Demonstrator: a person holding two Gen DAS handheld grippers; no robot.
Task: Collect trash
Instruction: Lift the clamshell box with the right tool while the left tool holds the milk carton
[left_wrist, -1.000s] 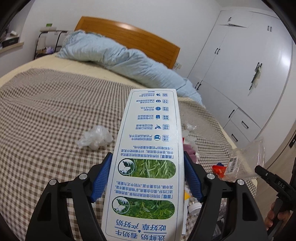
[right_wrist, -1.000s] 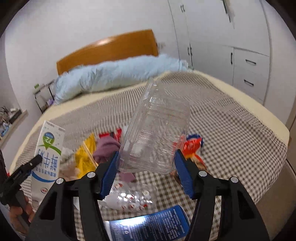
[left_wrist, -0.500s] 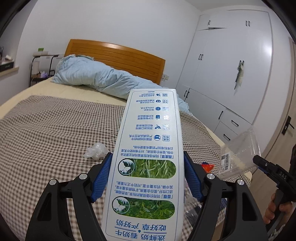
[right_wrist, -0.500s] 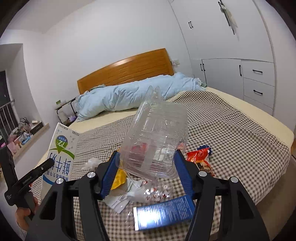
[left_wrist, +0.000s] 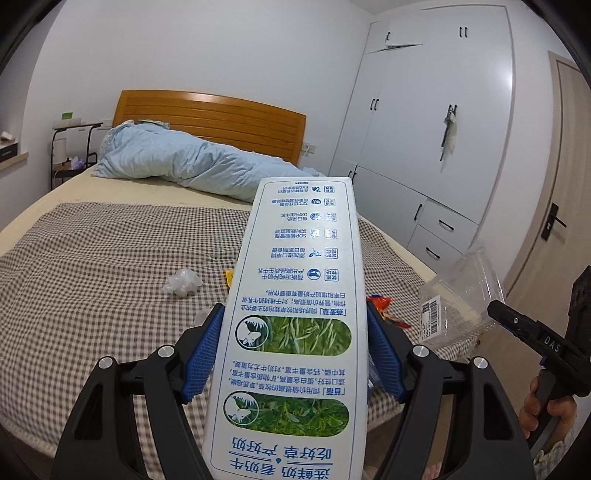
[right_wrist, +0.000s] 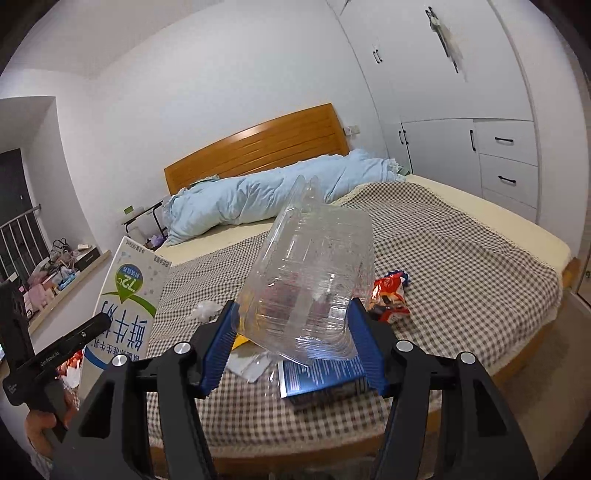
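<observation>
My left gripper (left_wrist: 293, 350) is shut on a tall white milk carton (left_wrist: 295, 314) with green grass pictures, held off the bed; the carton also shows in the right wrist view (right_wrist: 127, 295). My right gripper (right_wrist: 293, 339) is shut on a clear plastic clamshell box (right_wrist: 310, 280), held above the bed's foot; it also shows in the left wrist view (left_wrist: 458, 299). On the checked bedspread (right_wrist: 461, 266) lie a red snack wrapper (right_wrist: 388, 293), a blue packet (right_wrist: 321, 374), a crumpled clear plastic wad (left_wrist: 183, 282) and a yellow scrap (right_wrist: 239, 341).
A rolled light-blue duvet (left_wrist: 184, 162) lies by the wooden headboard (left_wrist: 221, 125). White wardrobes with drawers (left_wrist: 436, 147) stand right of the bed, a door (left_wrist: 554, 206) beyond. A small rack (left_wrist: 70, 147) stands left of the bed.
Both grippers have drawn back and up from the bed with their items. The bed and its trash now look farther away and lower in both views.
</observation>
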